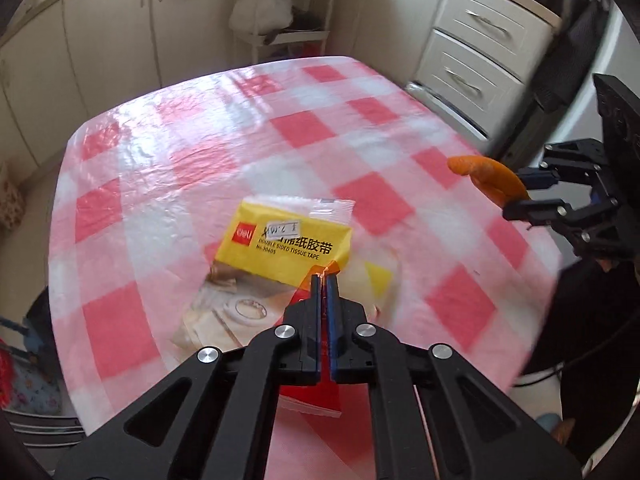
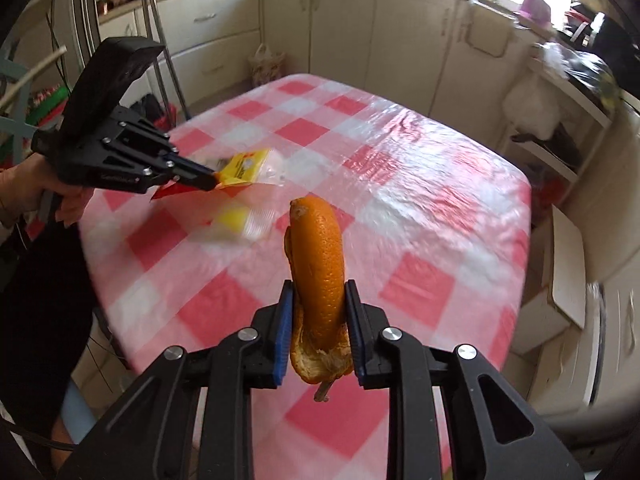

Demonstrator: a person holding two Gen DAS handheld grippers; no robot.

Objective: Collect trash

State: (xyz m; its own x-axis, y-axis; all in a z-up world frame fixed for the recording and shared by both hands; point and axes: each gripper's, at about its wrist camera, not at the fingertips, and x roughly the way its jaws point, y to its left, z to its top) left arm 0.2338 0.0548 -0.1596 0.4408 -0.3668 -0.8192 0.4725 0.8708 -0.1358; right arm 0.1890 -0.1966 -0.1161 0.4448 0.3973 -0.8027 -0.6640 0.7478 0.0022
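Note:
My left gripper (image 1: 325, 277) is shut on the edge of a yellow tape wrapper (image 1: 280, 236) with a clear body and a red end, held over the pink checked table (image 1: 160, 168). In the right wrist view the left gripper (image 2: 214, 179) shows at the left with the wrapper (image 2: 244, 166) in its tips. My right gripper (image 2: 319, 286) is shut on a curled orange peel (image 2: 320, 248) that stands up between its blue pads. From the left wrist view the right gripper (image 1: 520, 196) and the peel (image 1: 492, 178) appear at the table's right edge. A blurred yellow-and-clear scrap (image 2: 240, 220) lies on the table (image 2: 400, 184) below the wrapper.
Cream cabinets and drawers (image 1: 472, 48) surround the table. A white shelf rack (image 1: 288, 4) with a white bag stands behind it. A person's hand (image 2: 24, 188) grips the left tool. An open cardboard box (image 2: 564, 264) sits on the floor to the right.

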